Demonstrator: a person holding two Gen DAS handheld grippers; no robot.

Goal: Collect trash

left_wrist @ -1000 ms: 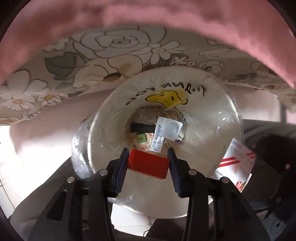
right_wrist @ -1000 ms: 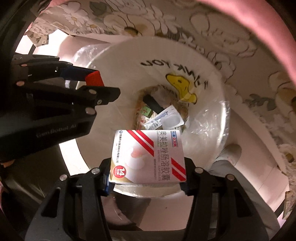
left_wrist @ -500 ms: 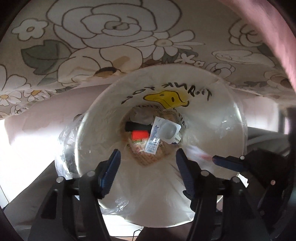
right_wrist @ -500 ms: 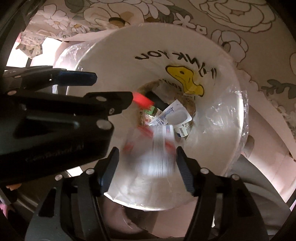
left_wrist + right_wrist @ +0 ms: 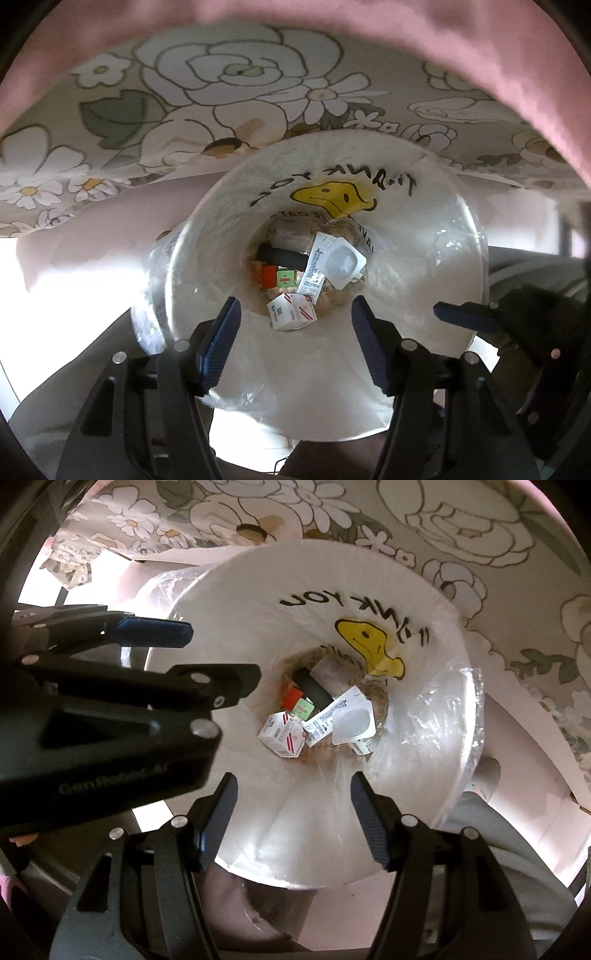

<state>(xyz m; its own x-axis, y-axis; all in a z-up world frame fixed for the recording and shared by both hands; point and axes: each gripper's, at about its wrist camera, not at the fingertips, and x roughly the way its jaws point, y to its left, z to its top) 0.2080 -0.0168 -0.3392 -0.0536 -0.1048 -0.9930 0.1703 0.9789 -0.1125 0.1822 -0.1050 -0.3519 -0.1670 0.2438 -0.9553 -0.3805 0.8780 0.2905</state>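
Trash bin [image 5: 258, 376] holds boxes [image 5: 291, 315] beneath both empty, parted tools, floral cloth [image 5: 221, 96] beside it.

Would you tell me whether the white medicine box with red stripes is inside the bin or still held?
Inside. The white box lies at the bottom of the lined bin among other litter, and the right tool stands open and empty above it.

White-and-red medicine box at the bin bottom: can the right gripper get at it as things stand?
Probably yes. The right gripper hangs over the bin, jaws open and empty, with the white-and-red box lying on top of the other trash. The left gripper is off to one side. The depth is the doubt.
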